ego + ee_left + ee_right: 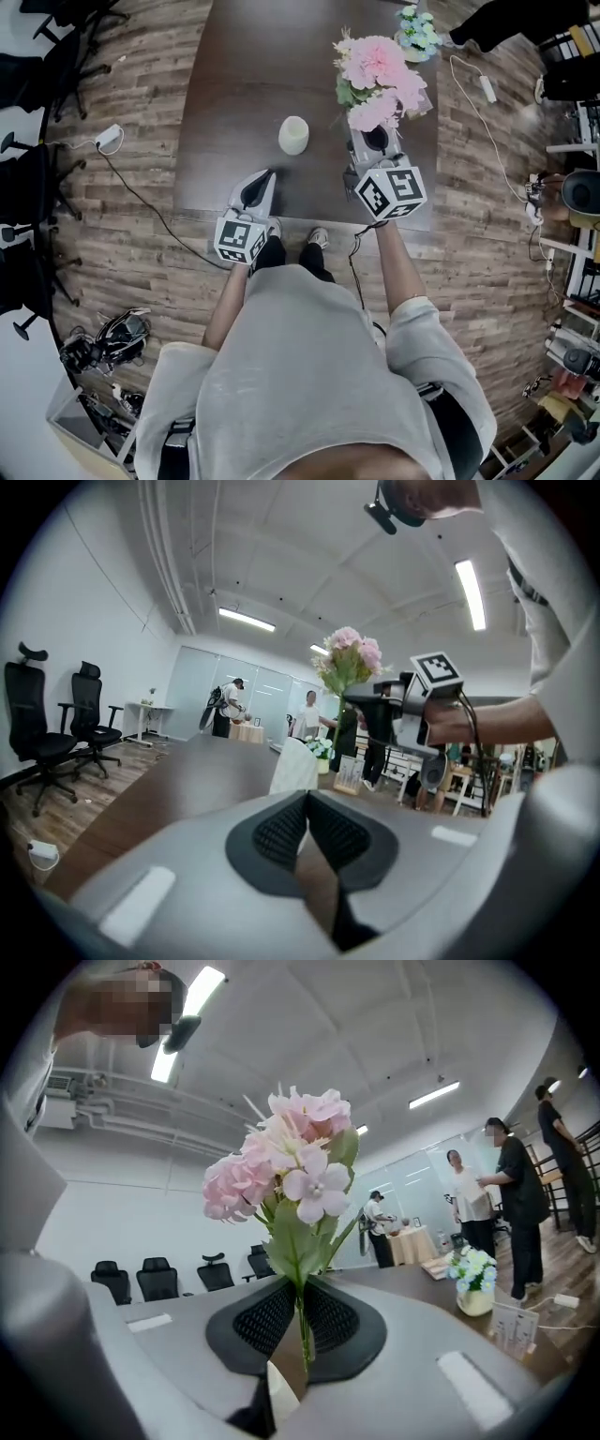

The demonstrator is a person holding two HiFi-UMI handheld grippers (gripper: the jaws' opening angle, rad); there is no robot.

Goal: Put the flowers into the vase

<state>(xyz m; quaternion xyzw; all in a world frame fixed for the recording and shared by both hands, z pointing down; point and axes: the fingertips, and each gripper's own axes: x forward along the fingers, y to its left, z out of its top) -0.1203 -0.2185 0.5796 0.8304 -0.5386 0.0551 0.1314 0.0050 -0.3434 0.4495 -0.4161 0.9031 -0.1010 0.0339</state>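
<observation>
Right gripper [302,1333]: clenched on green stem [301,1299] of pink artificial flower bunch [281,1176].
Left gripper [307,810]: closed, empty.
White cylindrical vase [293,135]: left of right gripper, lower.
Technique: keep stem vertical; lower centrally into mouth.

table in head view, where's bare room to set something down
Bare: the far left of the table, beyond the vase and left of the flowers; also between vase and left edge. Crowded: right side, with flowers, right gripper and small bouquet.

Pale pink fabric flowers [380,80] with green leaves; cream cylindrical vase [293,135]; dark brown wooden table [234,94]; grey-brown plank floor [469,244].
</observation>
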